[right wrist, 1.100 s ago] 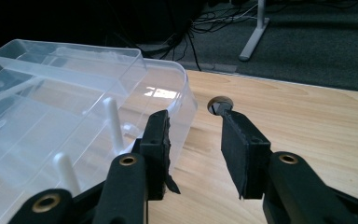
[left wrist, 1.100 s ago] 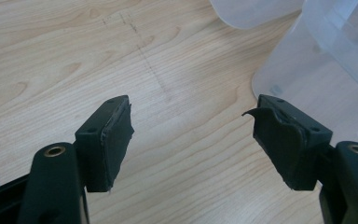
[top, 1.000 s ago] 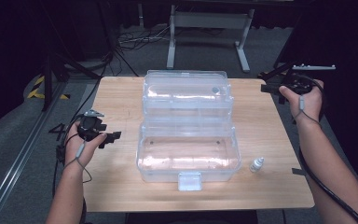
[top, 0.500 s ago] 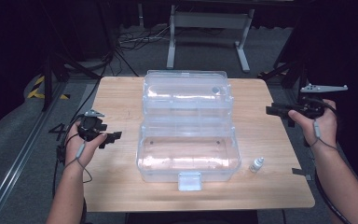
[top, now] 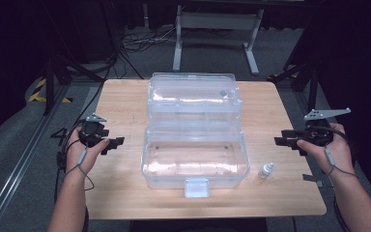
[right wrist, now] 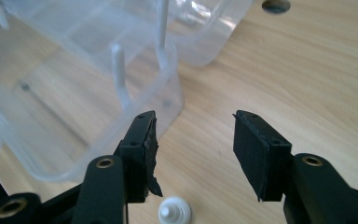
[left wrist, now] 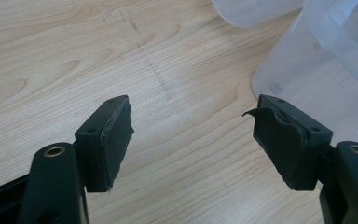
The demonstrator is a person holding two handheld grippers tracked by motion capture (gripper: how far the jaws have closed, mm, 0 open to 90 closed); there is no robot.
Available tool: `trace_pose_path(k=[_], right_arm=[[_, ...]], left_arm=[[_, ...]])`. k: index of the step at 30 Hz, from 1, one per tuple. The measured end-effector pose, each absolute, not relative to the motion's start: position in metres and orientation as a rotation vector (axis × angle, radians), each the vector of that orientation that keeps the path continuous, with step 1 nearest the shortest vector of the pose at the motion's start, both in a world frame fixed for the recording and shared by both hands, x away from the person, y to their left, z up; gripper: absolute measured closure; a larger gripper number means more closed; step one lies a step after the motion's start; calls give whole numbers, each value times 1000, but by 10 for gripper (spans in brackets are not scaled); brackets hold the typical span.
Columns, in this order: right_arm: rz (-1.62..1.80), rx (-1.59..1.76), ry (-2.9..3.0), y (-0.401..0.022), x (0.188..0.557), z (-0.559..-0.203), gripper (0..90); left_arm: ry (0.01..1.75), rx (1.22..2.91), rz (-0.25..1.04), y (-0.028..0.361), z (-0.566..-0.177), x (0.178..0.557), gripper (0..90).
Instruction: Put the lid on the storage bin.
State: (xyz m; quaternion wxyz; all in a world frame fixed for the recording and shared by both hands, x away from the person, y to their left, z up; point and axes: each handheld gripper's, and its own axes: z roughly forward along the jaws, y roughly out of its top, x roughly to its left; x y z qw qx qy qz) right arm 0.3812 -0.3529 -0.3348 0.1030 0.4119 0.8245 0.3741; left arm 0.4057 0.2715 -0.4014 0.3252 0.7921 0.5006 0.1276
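Note:
A clear plastic box point(top: 195, 159) stands open in the middle of the wooden table point(top: 125, 193), its lid point(top: 193, 96) lying back behind it. A small white-capped bottle point(top: 265, 170) stands upright to the right of the box; its cap point(right wrist: 175, 212) shows low between the right jaws. My left gripper point(top: 118, 142) hovers left of the box, open and holding nothing point(left wrist: 193, 140). My right gripper point(top: 279, 141) is held over the table's right side, pointing at the box; its jaws have just been opening and nothing is between them point(right wrist: 196, 144).
The box's near corner point(right wrist: 168, 79) lies just ahead of the right jaws, and its rounded corner point(left wrist: 307, 60) is ahead and right of the left jaws. A white latch point(top: 196, 187) sticks out at the box's front. Metal stand legs point(top: 212, 38) are on the floor behind the table.
The right hand has come from the far right corner toward the person and lower, now level with the box's base. Its jaws stand wider. The left hand has kept still.

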Motion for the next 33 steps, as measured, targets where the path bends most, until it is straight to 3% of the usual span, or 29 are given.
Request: trace_pose_path(k=[33], right_arm=[[606, 1117, 2791, -319, 376, -383, 518]], left_arm=[[1310, 2099, 307, 270, -407, 409, 282]])
